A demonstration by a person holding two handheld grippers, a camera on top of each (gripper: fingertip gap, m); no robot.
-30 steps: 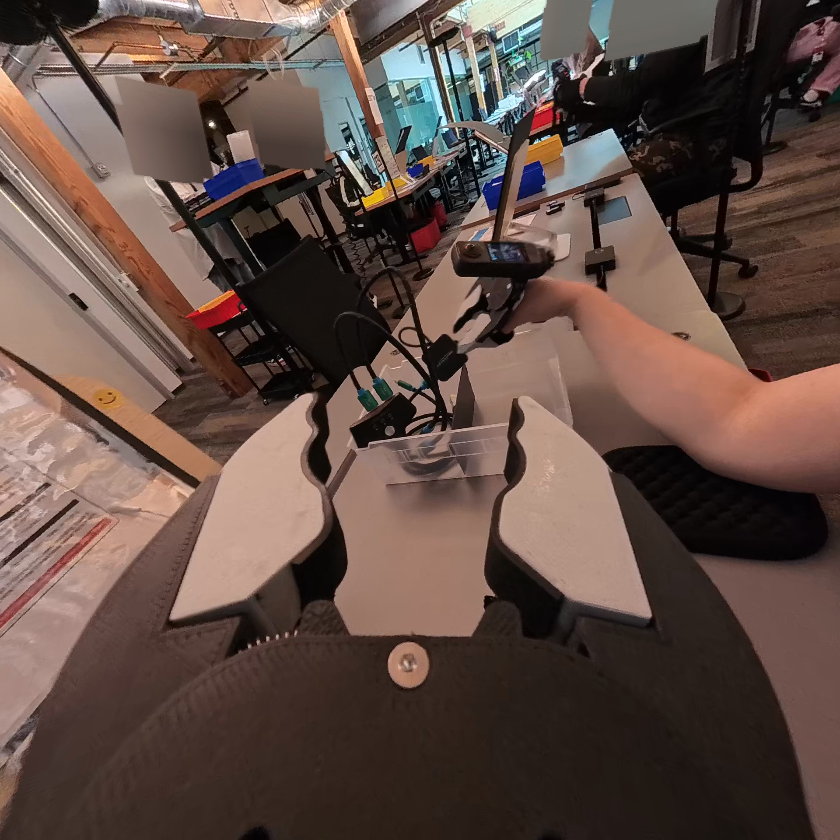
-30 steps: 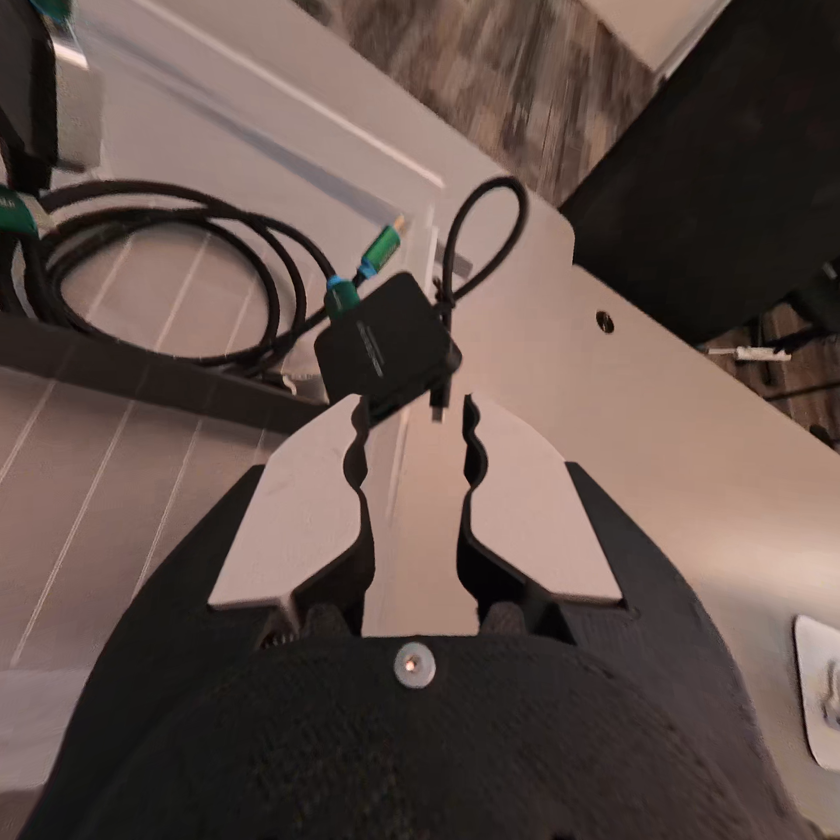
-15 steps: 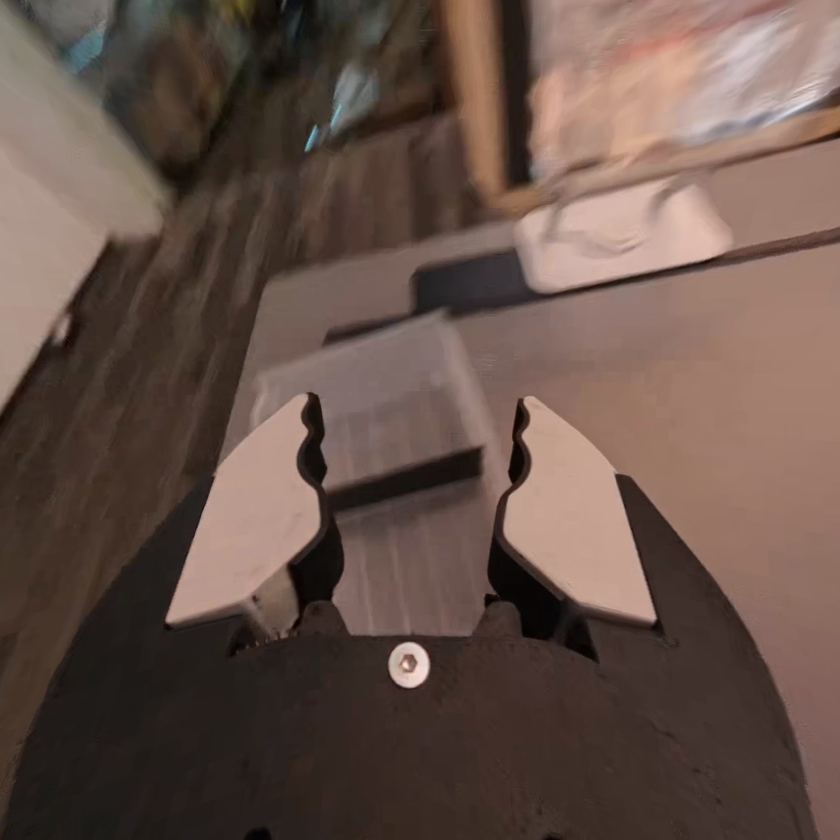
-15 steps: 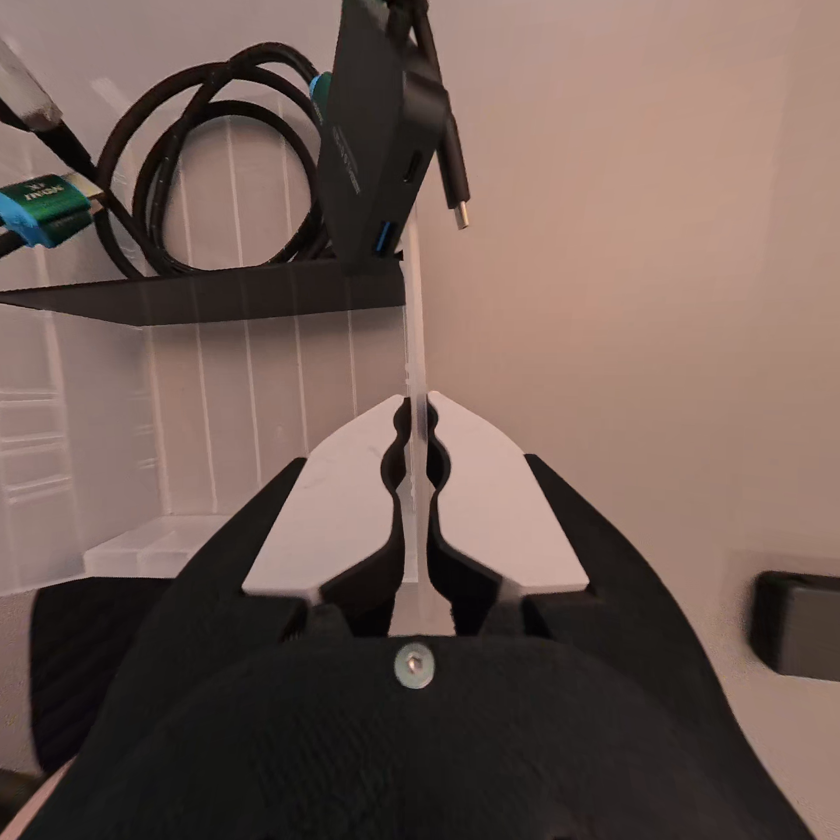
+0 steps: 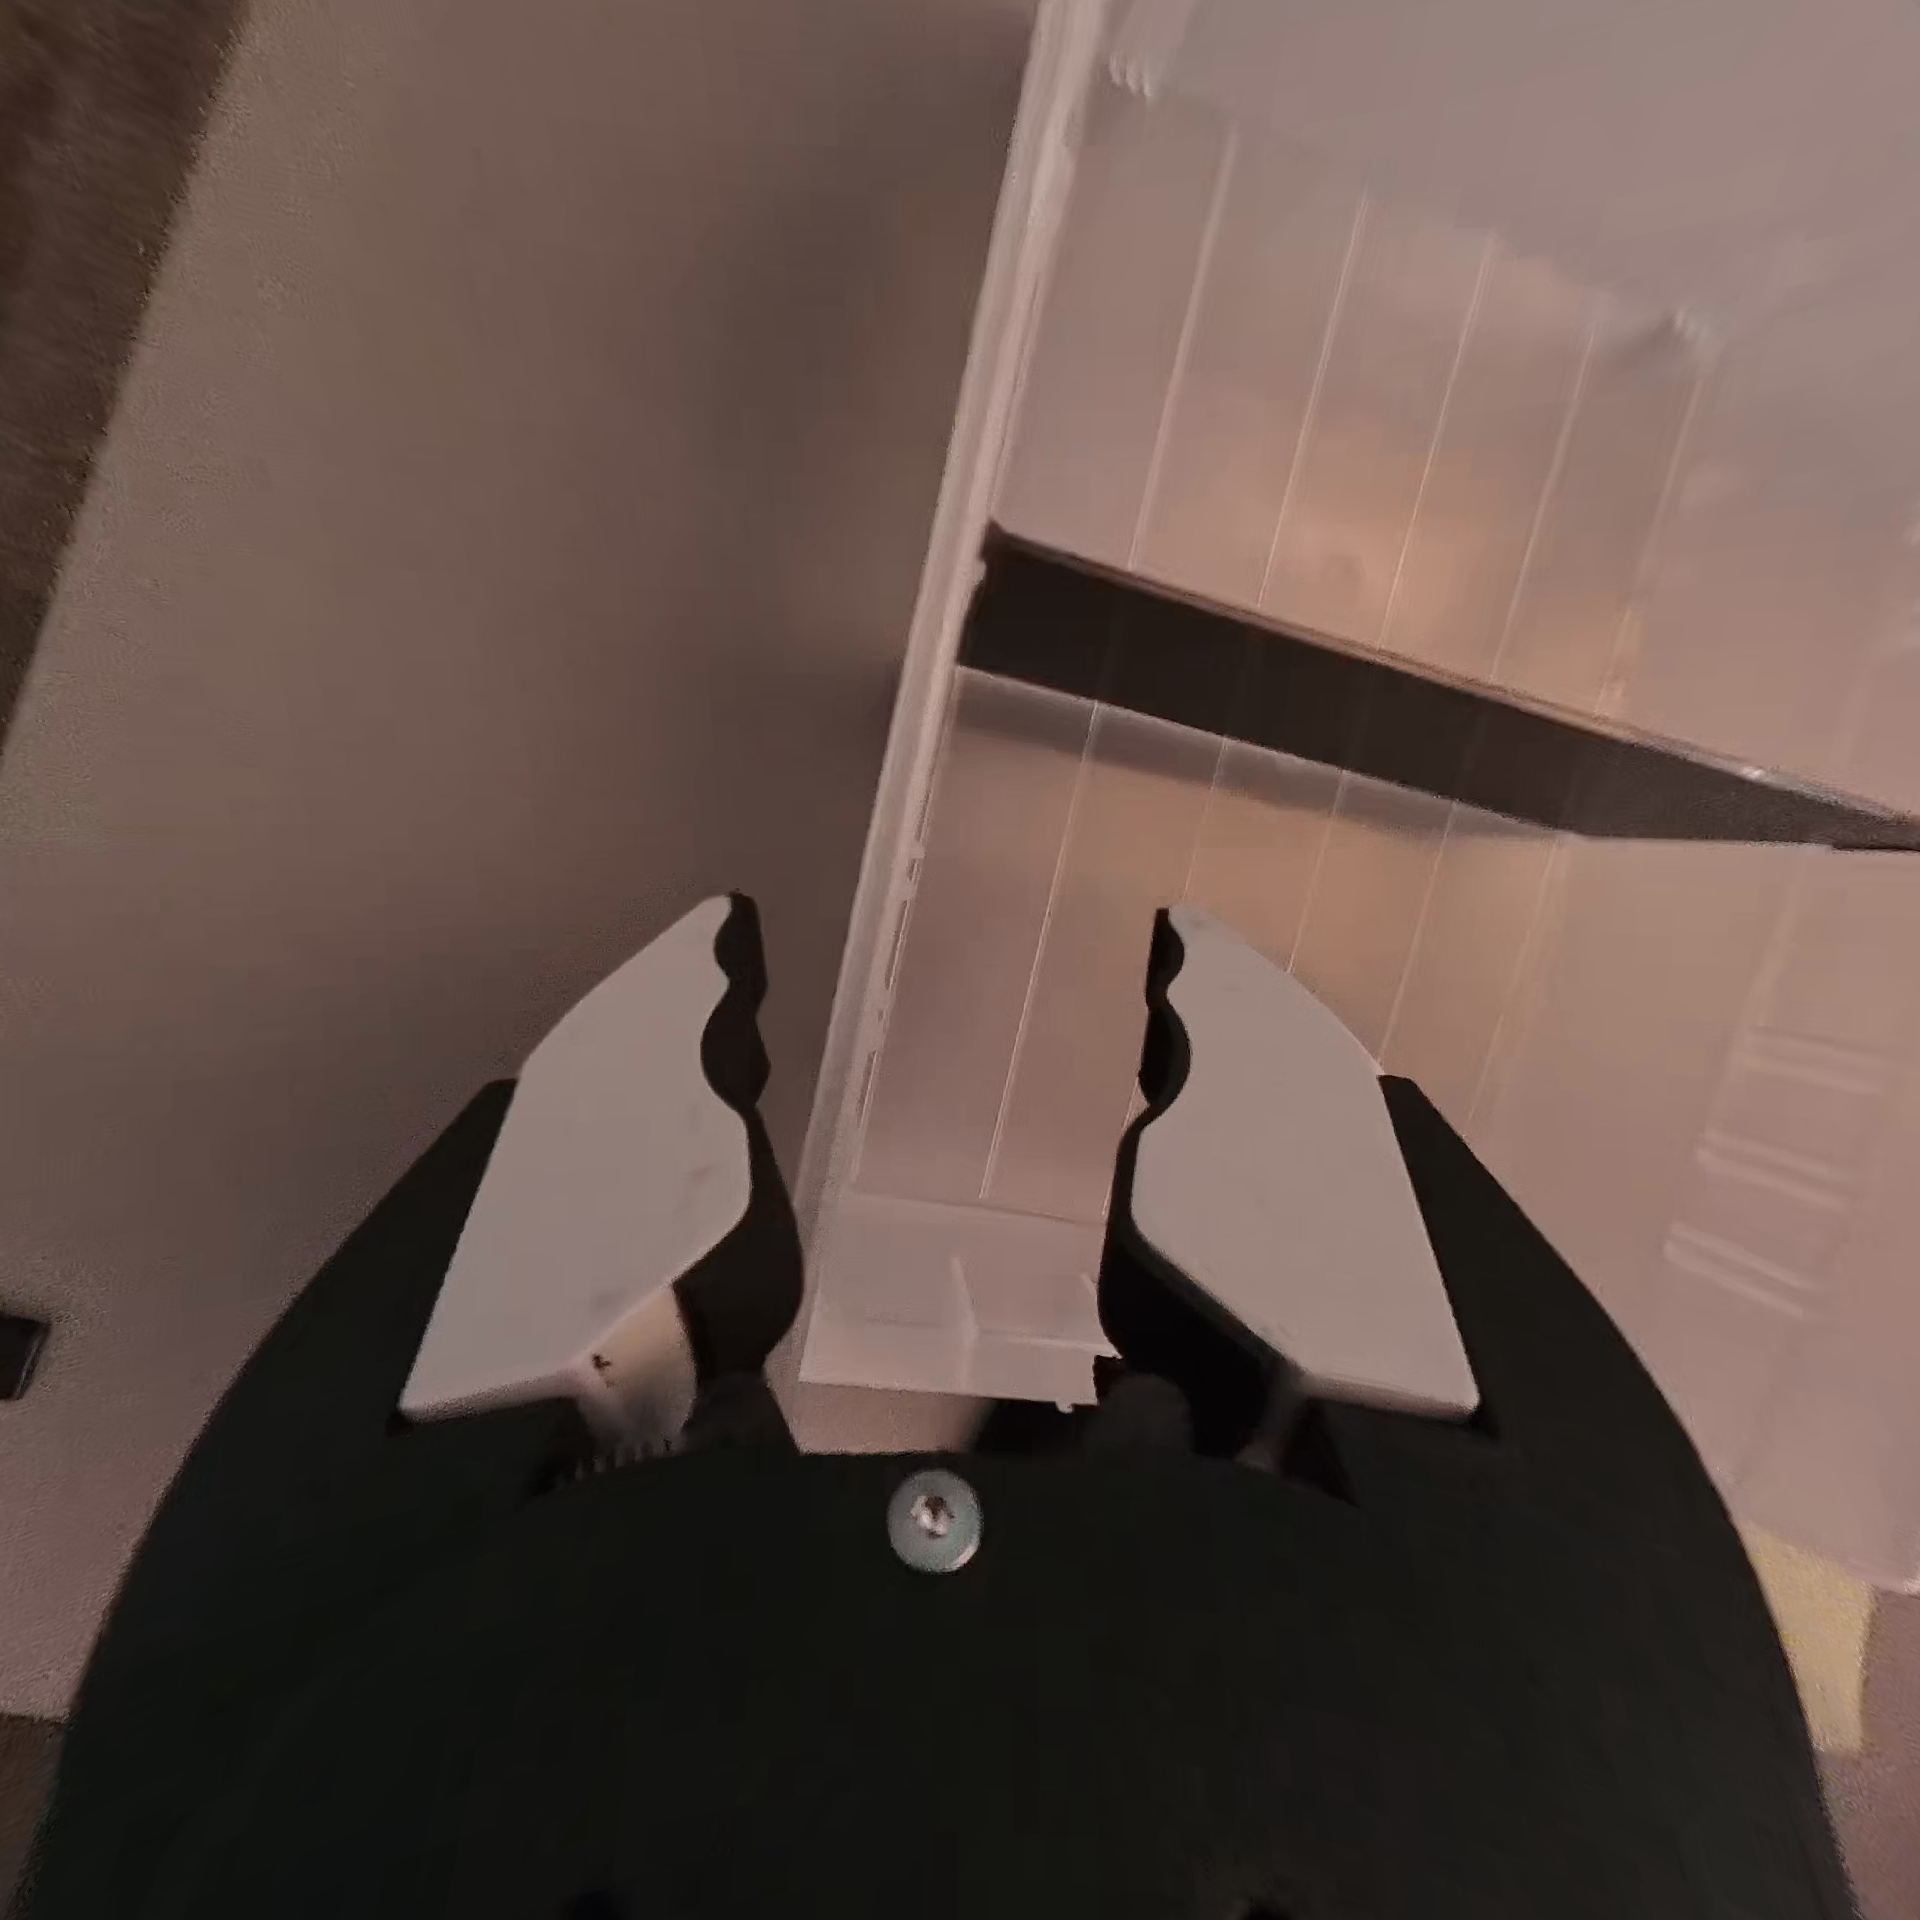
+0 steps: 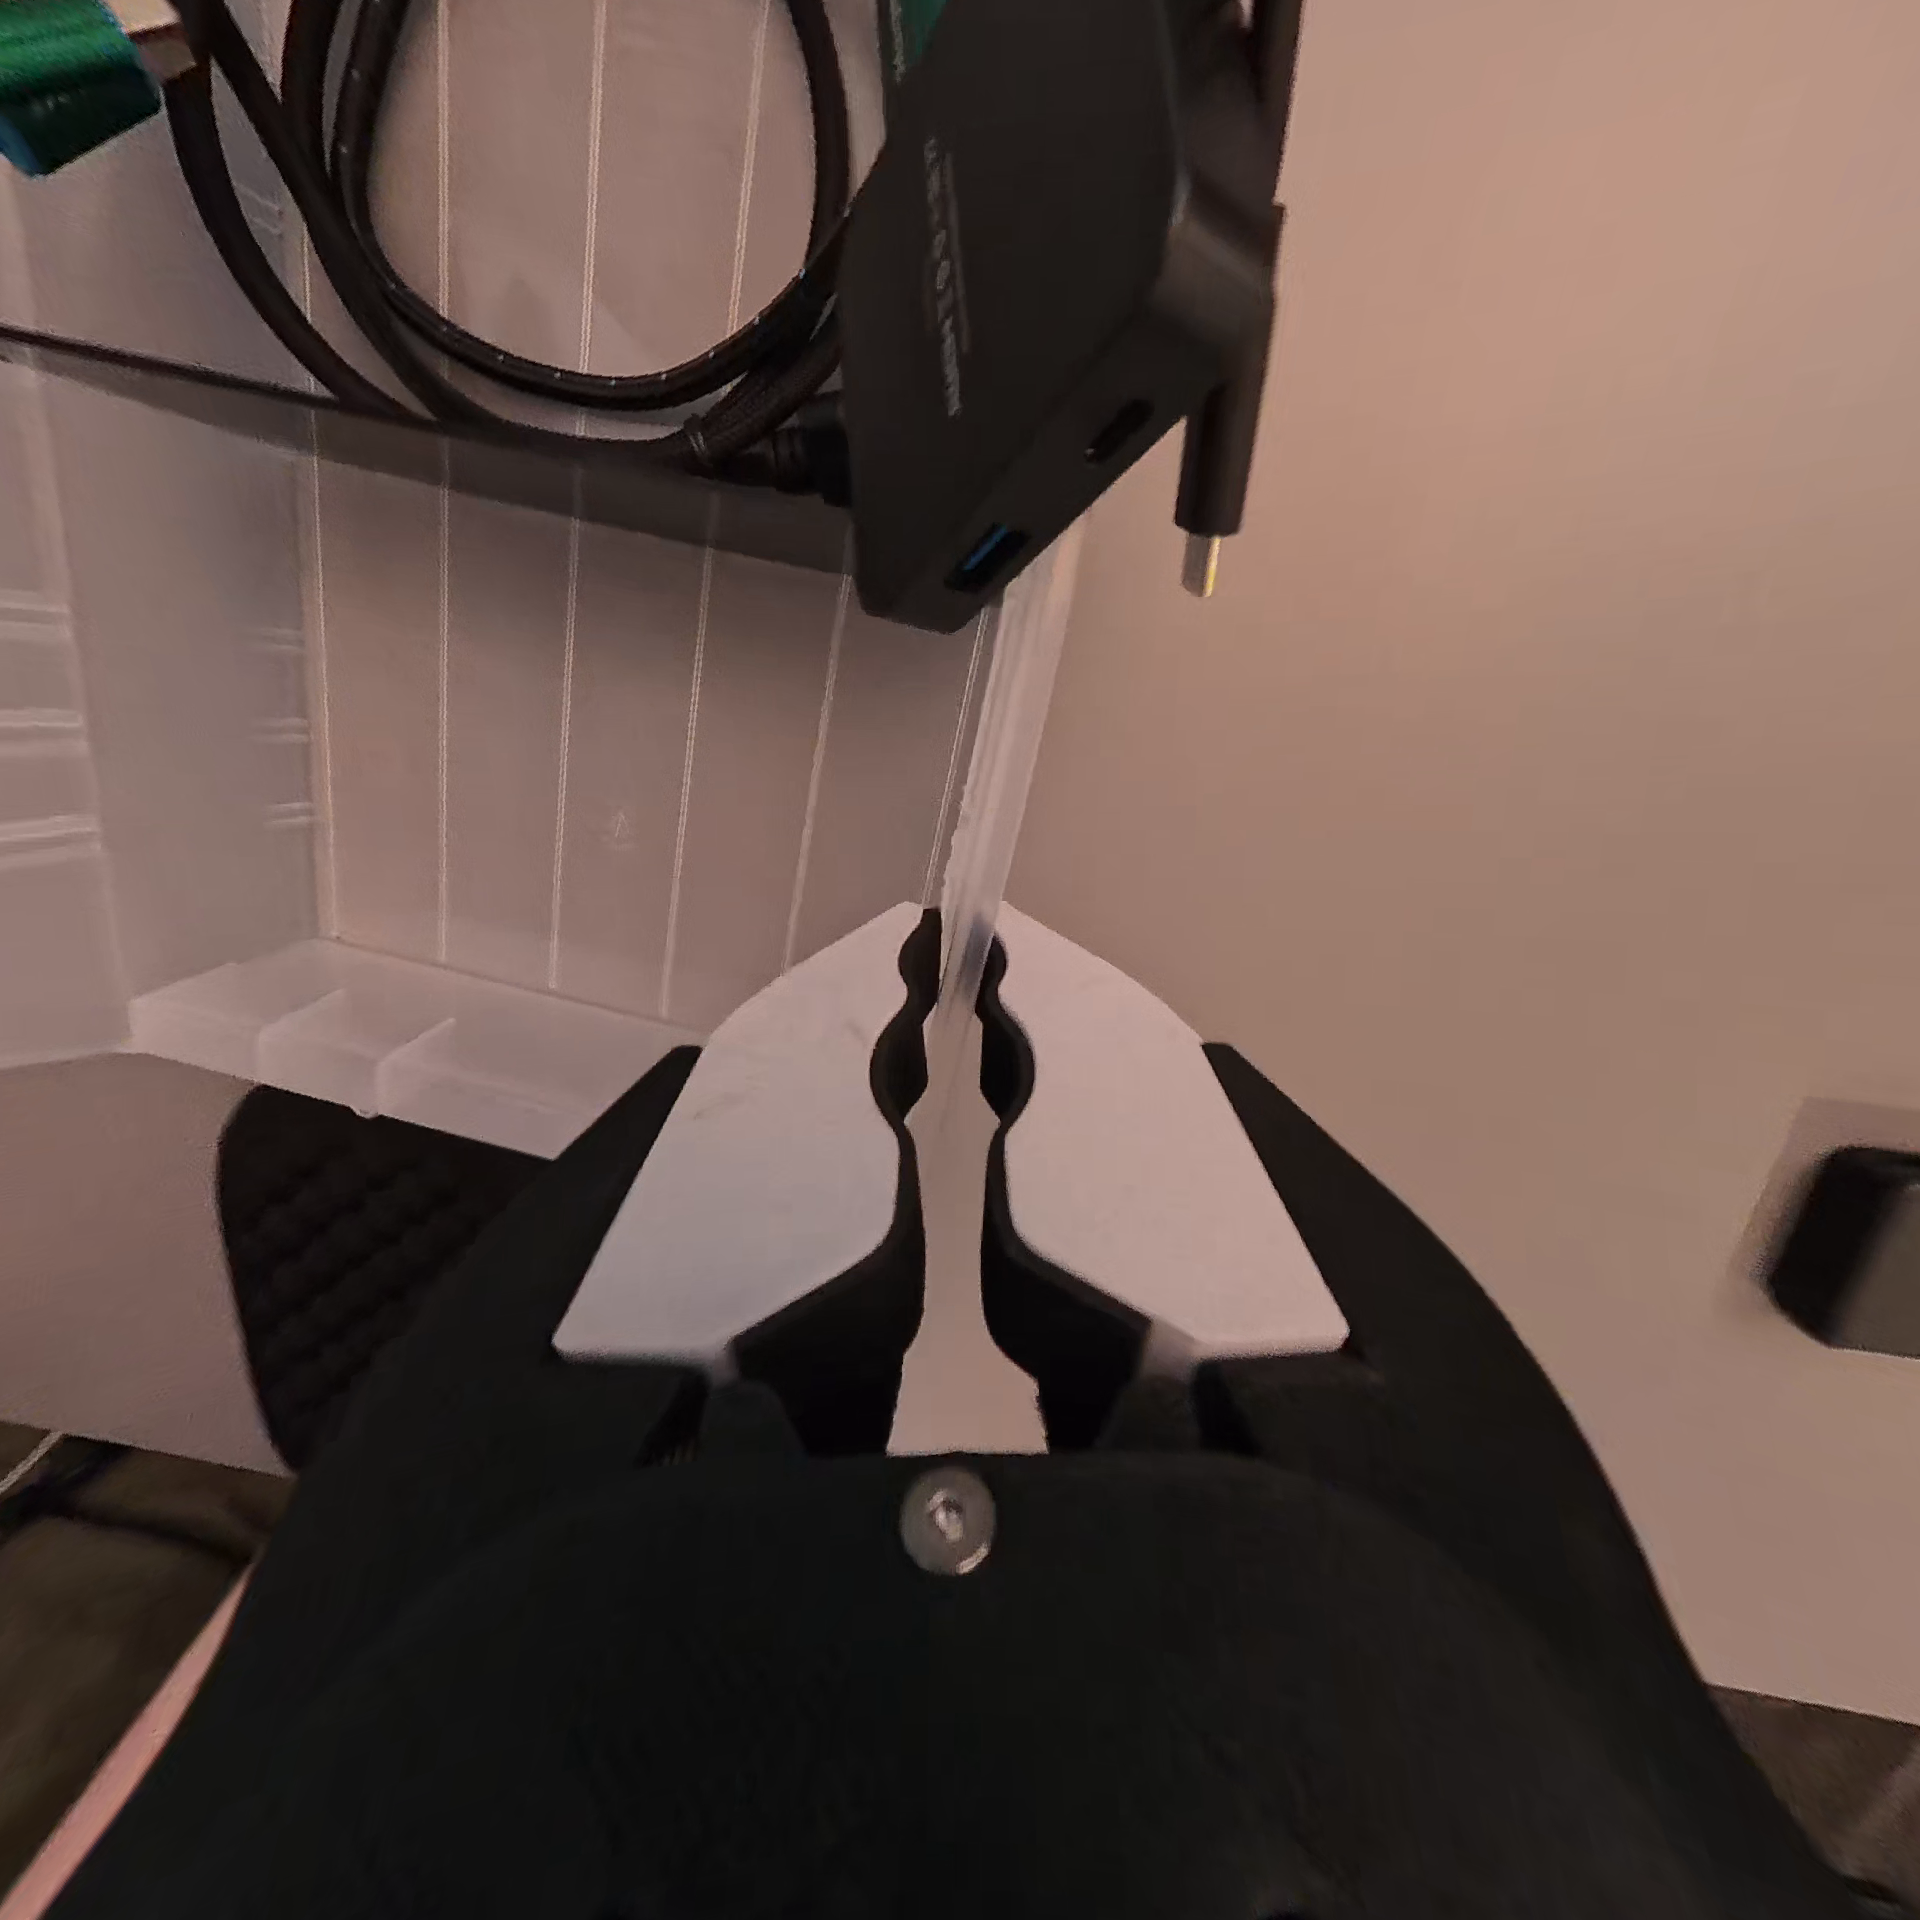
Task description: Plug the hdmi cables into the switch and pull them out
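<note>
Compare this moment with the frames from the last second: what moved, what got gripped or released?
The right gripper let go of the black switch, which now lies on the clear bin's wall, and shut on that wall. The left gripper swung from facing the room down to the bin's opposite wall, straddling it. It is open as before; the cables remain in the bin.

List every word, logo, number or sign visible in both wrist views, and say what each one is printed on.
On the black switch: one line of pale print along its top face; I do not repeat wording.
On the clear bin: a small moulded triangle mark, too faint to read.
On the green plug: blurred and cropped, nothing legible.
Left wrist view: no writing.
</note>
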